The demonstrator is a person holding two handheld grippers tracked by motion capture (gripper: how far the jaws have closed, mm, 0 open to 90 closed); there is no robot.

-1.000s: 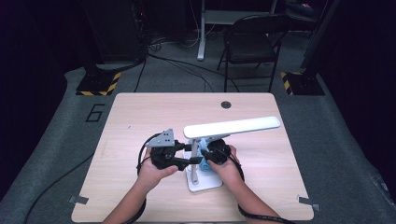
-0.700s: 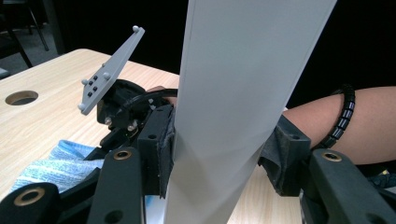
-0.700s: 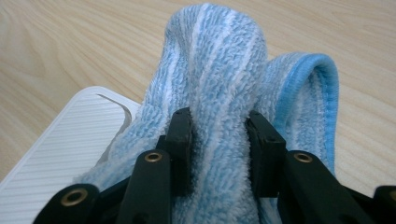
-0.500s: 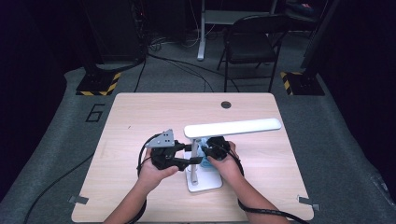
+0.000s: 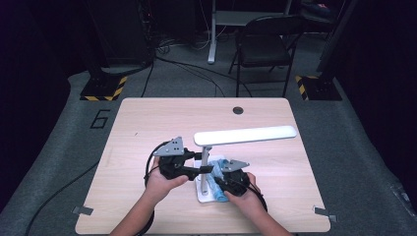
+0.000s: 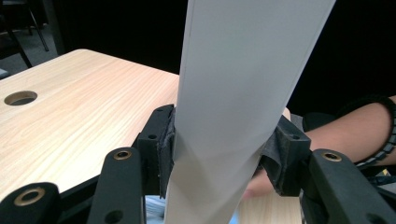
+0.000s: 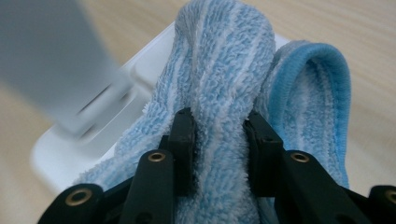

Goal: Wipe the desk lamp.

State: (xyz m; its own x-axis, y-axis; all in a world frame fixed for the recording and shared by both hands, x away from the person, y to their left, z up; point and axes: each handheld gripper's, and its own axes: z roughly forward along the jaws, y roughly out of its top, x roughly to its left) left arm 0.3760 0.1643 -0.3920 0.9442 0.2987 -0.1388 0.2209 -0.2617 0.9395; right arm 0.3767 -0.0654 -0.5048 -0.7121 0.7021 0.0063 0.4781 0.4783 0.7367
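A white desk lamp stands on the table, its long flat head over a thin stem and a white base. My left gripper is shut on the lamp stem, its pads pressed to both sides. A blue-and-white striped cloth lies bunched on the lamp base. My right gripper is shut on a fold of the cloth, down at the base beside the stem.
The wooden table has a round cable hole near its far edge. A black folding chair stands beyond the table. Both forearms reach in from the near edge.
The right gripper with the cloth has slid toward the near side of the lamp base. The left gripper keeps its hold on the stem.
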